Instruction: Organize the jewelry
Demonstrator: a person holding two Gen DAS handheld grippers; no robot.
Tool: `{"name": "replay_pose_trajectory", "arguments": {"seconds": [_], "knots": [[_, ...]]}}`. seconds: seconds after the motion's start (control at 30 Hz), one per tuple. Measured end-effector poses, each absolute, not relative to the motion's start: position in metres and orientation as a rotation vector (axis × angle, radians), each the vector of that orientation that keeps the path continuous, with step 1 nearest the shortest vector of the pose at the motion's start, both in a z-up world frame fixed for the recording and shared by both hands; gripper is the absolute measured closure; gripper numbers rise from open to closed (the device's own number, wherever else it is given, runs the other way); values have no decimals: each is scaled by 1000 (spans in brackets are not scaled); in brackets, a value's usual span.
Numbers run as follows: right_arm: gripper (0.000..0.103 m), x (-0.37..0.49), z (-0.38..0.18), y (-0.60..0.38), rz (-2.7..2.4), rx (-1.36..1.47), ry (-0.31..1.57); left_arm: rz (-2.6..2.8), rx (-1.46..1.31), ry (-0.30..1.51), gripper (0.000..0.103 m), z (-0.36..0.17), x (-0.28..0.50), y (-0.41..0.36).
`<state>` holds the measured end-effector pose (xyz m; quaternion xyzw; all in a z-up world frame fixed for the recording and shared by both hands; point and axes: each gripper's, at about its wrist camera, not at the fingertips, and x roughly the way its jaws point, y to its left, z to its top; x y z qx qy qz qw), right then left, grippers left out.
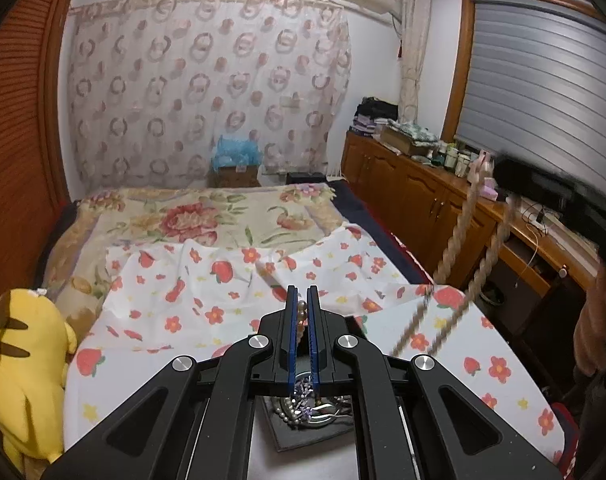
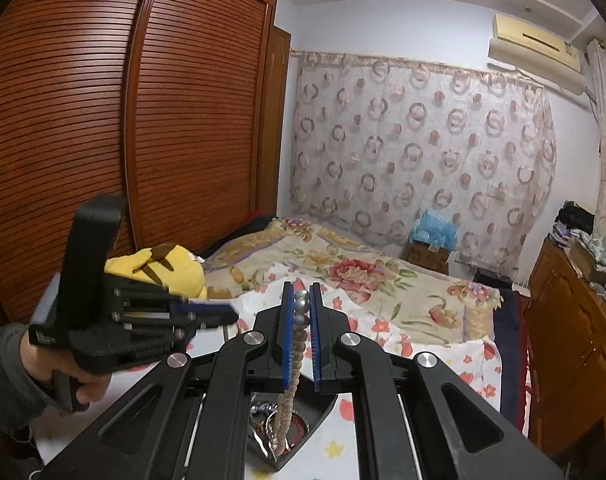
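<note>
Necklace (image 2: 293, 364) hangs lengthwise | right tool (image 2: 301, 300) clamps it | left tool (image 1: 301, 300) clamps beads (image 1: 301, 308)

Glossy pearl necklace (image 2: 299, 320), matt black plastic gripper (image 2: 301, 292), slatted varnished wood wardrobe (image 2: 103, 100), printed cotton sheet (image 1: 223, 280), fuzzy yellow plush toy (image 1: 23, 360)

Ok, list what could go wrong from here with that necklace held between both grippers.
1. The bead necklace is pinched by the right gripper and the left gripper at once; pulling them apart could snap the strand.
2. Its hanging loops look blurred, so they may be swinging and could snag on a gripper.
3. The strand trails into the dark tray of tangled jewelry; lifting further might drag other pieces out onto the bedsheet.
</note>
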<state>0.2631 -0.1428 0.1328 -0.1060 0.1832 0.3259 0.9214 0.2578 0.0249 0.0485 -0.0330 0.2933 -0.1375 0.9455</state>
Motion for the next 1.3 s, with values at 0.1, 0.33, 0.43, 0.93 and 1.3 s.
{"name": "replay_pose_trajectory", "arguments": {"seconds": [0.1,0.33,0.43,0.93,1.3], "knots": [[94,276,125,-137,652,-237,375,-284,-69,616,99,38,259,24],[94,315,80,-126,633,-238,480,-284,-62,678,99,3,260,20],[94,323,50,-120,631,-246,533,-277,-54,701,99,-12,259,18],[93,322,-16,-114,653,-200,657,-273,-27,730,99,-34,255,6],[92,270,-13,-150,665,-151,658,-285,7,719,75,-38,217,0]]}}
